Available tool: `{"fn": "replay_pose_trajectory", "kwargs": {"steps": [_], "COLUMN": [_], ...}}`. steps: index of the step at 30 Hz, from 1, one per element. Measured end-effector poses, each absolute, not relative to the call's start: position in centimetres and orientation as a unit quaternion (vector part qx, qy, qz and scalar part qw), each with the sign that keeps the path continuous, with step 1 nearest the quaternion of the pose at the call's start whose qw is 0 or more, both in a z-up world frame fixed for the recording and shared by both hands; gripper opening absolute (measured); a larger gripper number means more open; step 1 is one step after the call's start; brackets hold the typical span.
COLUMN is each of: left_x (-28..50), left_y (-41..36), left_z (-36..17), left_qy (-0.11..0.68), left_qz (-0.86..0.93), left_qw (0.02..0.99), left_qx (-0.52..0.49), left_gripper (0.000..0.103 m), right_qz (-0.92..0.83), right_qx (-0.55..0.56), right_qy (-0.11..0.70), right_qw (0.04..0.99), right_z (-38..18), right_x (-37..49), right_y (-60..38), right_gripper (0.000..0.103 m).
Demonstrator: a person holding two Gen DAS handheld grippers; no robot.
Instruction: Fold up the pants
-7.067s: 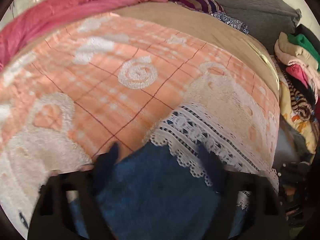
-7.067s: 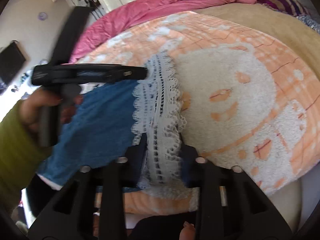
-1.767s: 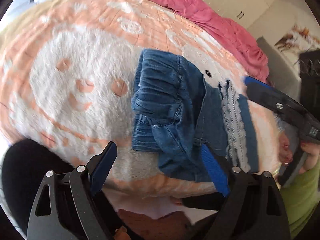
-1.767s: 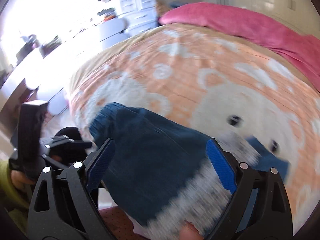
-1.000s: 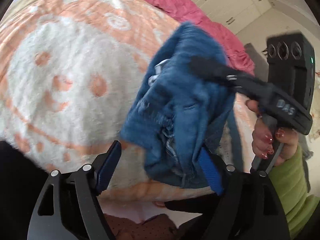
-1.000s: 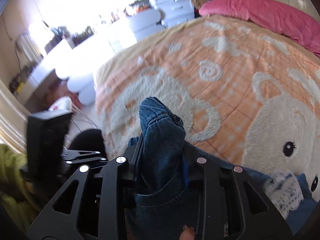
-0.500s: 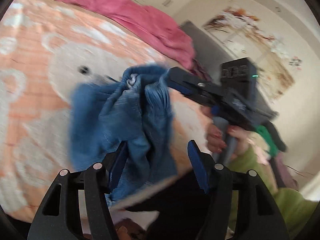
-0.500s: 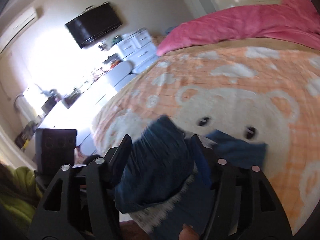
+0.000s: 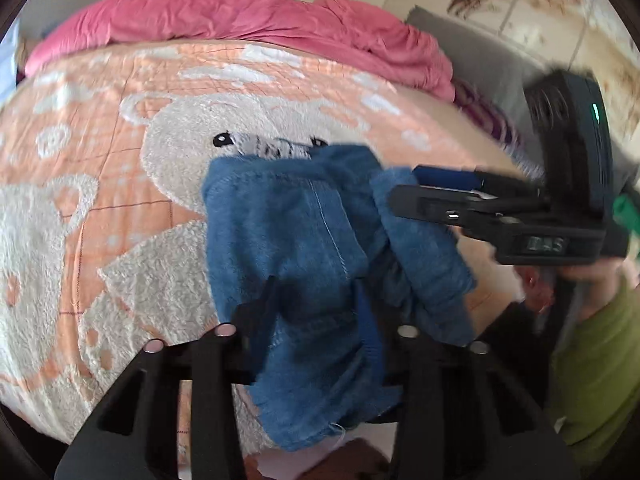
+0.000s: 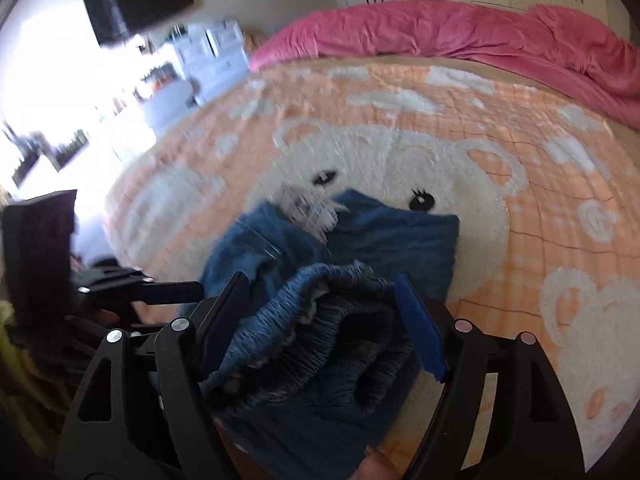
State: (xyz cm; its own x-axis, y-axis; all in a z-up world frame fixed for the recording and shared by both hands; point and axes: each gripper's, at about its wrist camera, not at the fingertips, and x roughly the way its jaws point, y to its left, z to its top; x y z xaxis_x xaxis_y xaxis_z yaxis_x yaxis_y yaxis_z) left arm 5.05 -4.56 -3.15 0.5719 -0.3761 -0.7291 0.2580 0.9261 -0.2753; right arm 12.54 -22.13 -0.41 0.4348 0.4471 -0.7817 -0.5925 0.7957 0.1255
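Left gripper [image 9: 316,308] is closing on the bunched pants [image 9: 304,240] above the blanket [image 9: 100,200]. Right gripper [image 10: 320,320] is opening, waistband loose between its jaws. Risk: handover slips, and the fold collapses.

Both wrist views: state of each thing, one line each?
denim pants: bunched, partly lifted off the bear blanket.
waistband: elastic, gathered, between the right jaws.
left hand-held gripper: closing on denim.
right hand-held gripper: opening, pads off the cloth.
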Motion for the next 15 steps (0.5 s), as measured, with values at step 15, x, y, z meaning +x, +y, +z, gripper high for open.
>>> {"fn": "replay_pose_trajectory", "kwargs": {"steps": [15], "left_x": [2.2], "left_y": [-4.2], "left_z": [-1.7], "left_qy": [0.395], "left_qz": [-0.222], "left_qw": [0.891], "left_qx": [-0.038], "left_gripper": [0.035], "right_qz": [0.350], "right_qx": [-0.034], "right_qy": [0.394], "right_qw": [0.849], "right_z": [3.4], "right_x": [12.7], "right_y": [-23.5], "right_gripper": [0.075]}}
